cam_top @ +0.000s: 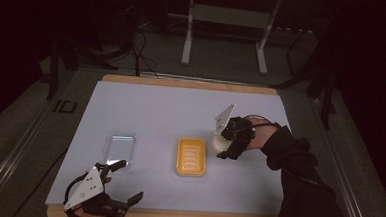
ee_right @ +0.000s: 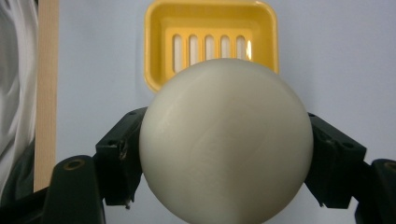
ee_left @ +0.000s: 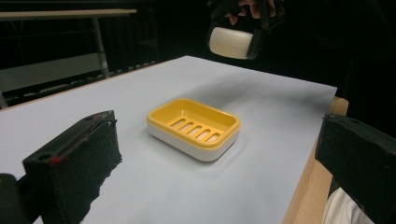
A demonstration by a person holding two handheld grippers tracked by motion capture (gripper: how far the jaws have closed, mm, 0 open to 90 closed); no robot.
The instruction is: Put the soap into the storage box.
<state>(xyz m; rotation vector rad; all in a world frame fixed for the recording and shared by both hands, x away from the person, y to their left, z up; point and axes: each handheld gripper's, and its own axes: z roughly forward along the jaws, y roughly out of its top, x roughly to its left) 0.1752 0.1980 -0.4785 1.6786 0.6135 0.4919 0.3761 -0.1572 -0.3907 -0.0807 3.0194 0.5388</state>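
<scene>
From the high view, my right gripper (cam_top: 222,149) is over the white mat (cam_top: 146,111), just right of the yellow dish (cam_top: 192,157). My right forearm in the dark sleeve comes from the lower right corner and bends to the left at the wrist, so the jaws point down and left. They are clamped on the soap (cam_top: 217,144), which hangs above the mat and is not touching the dish. My left gripper (cam_top: 122,182) is low at the near edge, with the hand under the grey plate; its two jaws are spread wide and hold nothing. A clear lid (cam_top: 120,147) lies just beyond it.

In the left gripper view, my two black jaws stand far apart with only the mat between them. The dish (ee_left: 194,128) rests flat ahead, and the right gripper (ee_left: 240,39) carries the soap (ee_left: 231,43) in the air behind it.

In the right gripper view, the soap (ee_right: 226,142) is pinched from both sides by my pads (ee_right: 122,156), and the dish (ee_right: 211,42) lies beyond it, partly hidden.
</scene>
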